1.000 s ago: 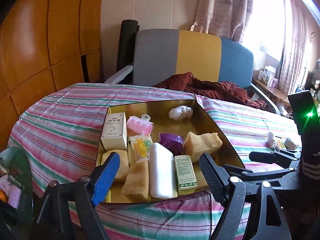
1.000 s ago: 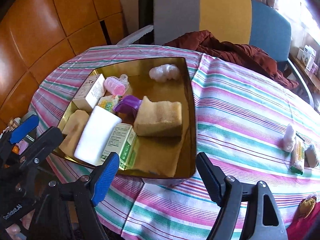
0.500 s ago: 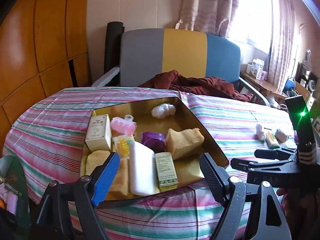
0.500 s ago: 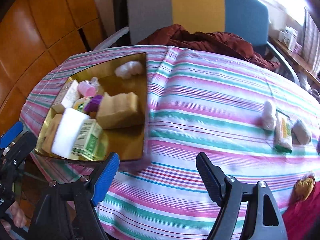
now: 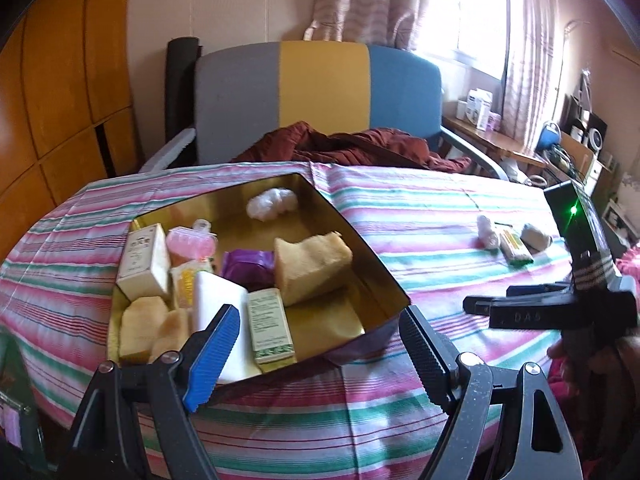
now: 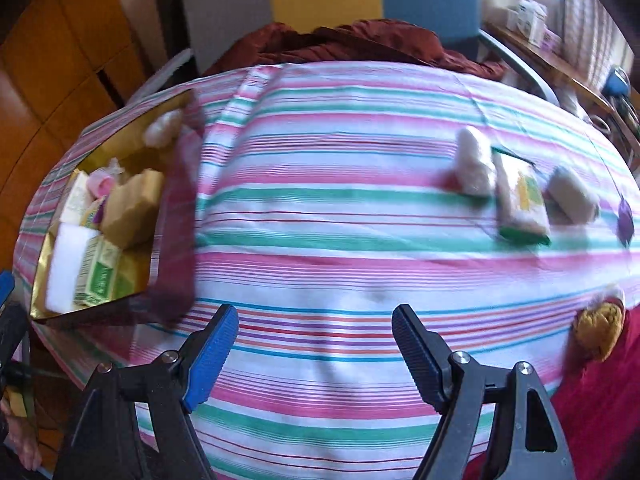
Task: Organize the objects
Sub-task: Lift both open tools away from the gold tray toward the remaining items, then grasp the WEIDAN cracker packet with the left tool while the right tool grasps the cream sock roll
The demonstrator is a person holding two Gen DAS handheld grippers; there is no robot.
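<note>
A gold-lined box [image 5: 376, 272] [image 6: 176, 184] on the striped tablecloth holds several items: sponges, a white block, small cartons, a pink roller, a purple packet and a cotton ball [image 5: 272, 205]. My left gripper [image 5: 316, 356] hangs open just in front of the box's near edge, nothing between its fingers. My right gripper [image 6: 314, 354] is open over bare cloth, right of the box; it shows in the left wrist view as a black clamp [image 5: 520, 312]. Farther right lie a white roll [image 6: 474, 162], a green-edged packet [image 6: 522, 204] and a grey sponge [image 6: 572, 196].
A purple item [image 6: 625, 218] and a yellow-brown ball [image 6: 598, 326] sit near the table's right edge. A maroon cloth [image 5: 344, 148] lies on the grey-yellow-blue chair [image 5: 320, 92] behind the table. Wooden panels stand to the left.
Both views have swung right. The right gripper has moved from over the box to the bare cloth toward the loose items. The left gripper has shifted slightly right along the box's front. Both stay open.
</note>
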